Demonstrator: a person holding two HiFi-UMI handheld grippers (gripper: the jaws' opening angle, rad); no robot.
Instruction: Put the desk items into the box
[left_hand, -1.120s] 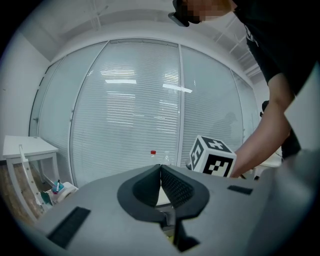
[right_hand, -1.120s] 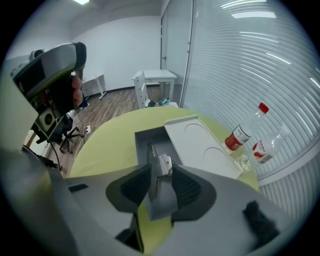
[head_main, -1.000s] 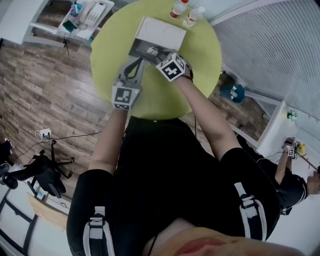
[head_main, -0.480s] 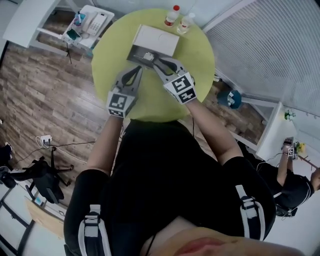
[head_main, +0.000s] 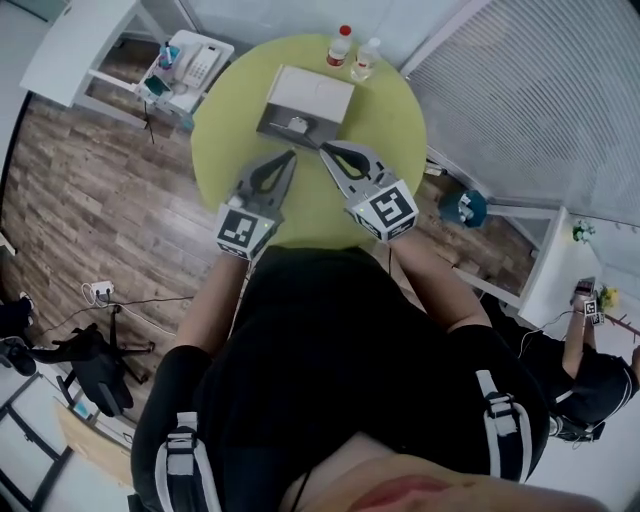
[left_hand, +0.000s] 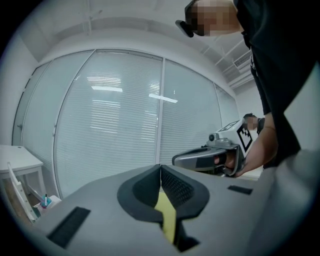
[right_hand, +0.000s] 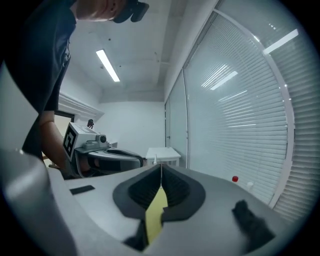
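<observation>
Left gripper (head_main: 291, 154): jaws shut, empty, held over the near half of the table (head_main: 215, 120). Box (head_main: 312, 92): open, centre-far, with a small pale item (head_main: 296, 124) inside. Right gripper (head_main: 323, 149): jaws have just been closing and now meet on nothing. Bottles (head_main: 341, 45), far edge: probably light, stiff and slippery. Grip across the body, below the cap.
</observation>
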